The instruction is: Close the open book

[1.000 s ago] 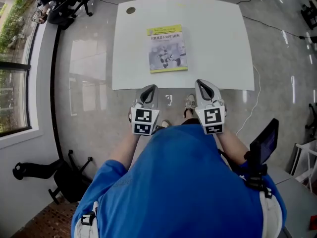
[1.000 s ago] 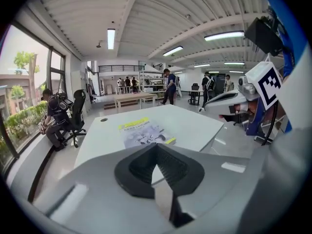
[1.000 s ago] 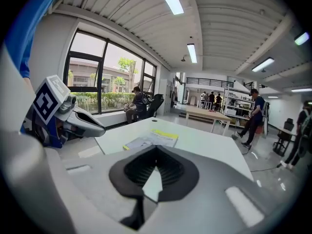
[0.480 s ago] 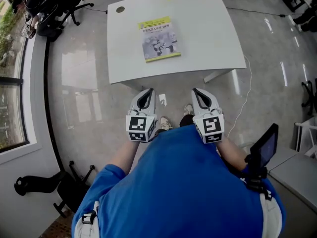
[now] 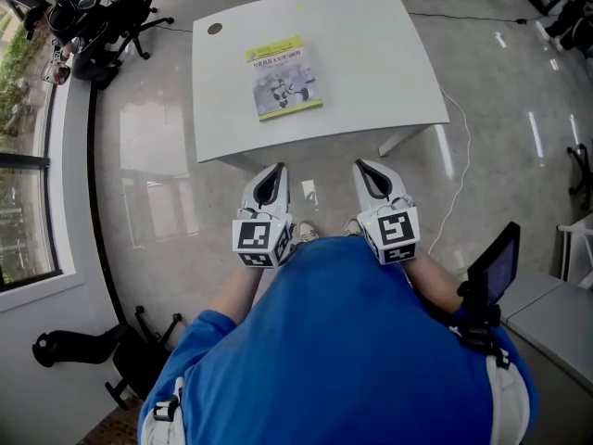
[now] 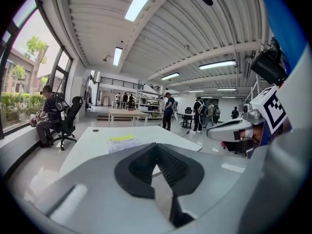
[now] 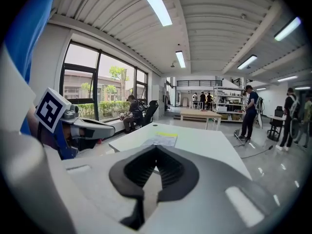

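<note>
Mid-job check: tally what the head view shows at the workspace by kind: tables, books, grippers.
White table: 1
Book: 1
Grippers: 2 (left gripper, right gripper)
Total: 4

A white bench (image 5: 371, 63) stands on a shiny grey floor (image 5: 157, 184). One book (image 5: 283, 76) lies flat on it, shut, with its cover up, nearer the left side. A small dark round spot (image 5: 215, 28) sits by the far left corner.
</note>
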### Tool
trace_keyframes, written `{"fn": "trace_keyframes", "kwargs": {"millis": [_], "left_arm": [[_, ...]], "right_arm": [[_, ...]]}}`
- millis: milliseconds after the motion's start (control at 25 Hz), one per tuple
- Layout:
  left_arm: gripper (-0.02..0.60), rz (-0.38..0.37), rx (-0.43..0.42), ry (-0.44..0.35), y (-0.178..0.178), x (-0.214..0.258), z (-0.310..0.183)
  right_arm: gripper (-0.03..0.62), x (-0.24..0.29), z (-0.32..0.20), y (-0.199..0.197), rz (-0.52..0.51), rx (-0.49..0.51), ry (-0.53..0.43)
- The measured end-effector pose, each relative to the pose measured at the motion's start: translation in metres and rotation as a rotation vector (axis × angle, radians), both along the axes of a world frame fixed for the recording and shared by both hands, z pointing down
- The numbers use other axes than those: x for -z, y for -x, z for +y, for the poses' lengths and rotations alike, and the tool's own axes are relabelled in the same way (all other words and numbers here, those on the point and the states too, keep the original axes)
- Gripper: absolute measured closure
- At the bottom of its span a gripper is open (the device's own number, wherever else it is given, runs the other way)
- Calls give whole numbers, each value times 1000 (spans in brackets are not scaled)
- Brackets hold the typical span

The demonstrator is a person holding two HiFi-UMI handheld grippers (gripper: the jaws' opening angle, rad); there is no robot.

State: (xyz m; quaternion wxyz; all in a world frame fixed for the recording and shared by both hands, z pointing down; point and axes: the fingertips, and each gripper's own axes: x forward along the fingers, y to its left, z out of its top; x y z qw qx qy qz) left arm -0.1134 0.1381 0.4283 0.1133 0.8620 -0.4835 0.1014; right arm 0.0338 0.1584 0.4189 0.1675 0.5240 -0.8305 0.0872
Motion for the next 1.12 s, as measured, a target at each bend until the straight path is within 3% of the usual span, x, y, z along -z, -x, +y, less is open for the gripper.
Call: {"fn": "trace_keyframes", "kwargs": {"millis": [320, 1120], "left_arm": [[574, -8, -11, -18, -21, 6, 3], [574, -29, -28, -15, -21, 4, 7]], "right_arm": [[591, 4, 0, -12, -24, 1, -6], [592, 5, -3, -11, -19, 7, -25]]}}
